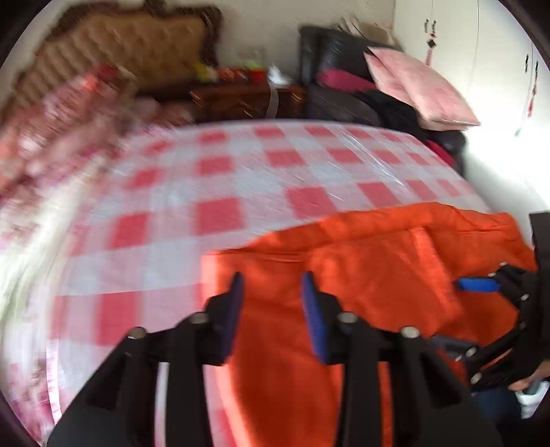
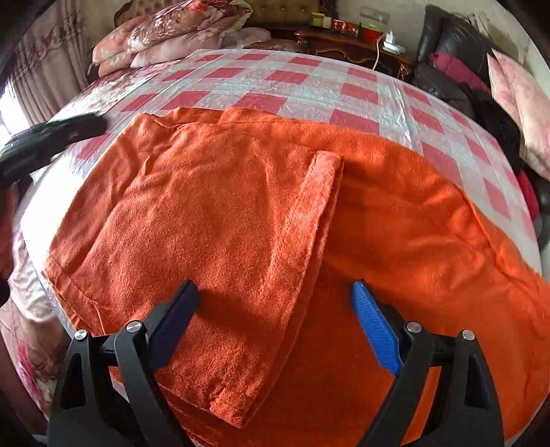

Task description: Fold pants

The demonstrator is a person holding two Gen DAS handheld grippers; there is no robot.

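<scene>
Orange pants (image 2: 240, 213) lie on the bed, partly folded, with one layer laid back over the rest and its hem edge (image 2: 319, 206) running down the middle. They also show in the blurred left wrist view (image 1: 361, 275). My right gripper (image 2: 275, 295) is open and empty, just above the folded layer's near end. My left gripper (image 1: 271, 285) is open and empty over the pants' left edge. The right gripper (image 1: 481, 285) shows at the right of the left wrist view; the left gripper (image 2: 51, 134) shows at the left of the right wrist view.
The bed has a red and white checked cover (image 2: 275, 79) under clear plastic. Floral pillows and quilts (image 2: 165, 31) are piled at the head. A wooden nightstand (image 2: 354, 44) with small items and a dark sofa (image 2: 457, 51) with a pink pillow (image 1: 419, 86) stand beyond.
</scene>
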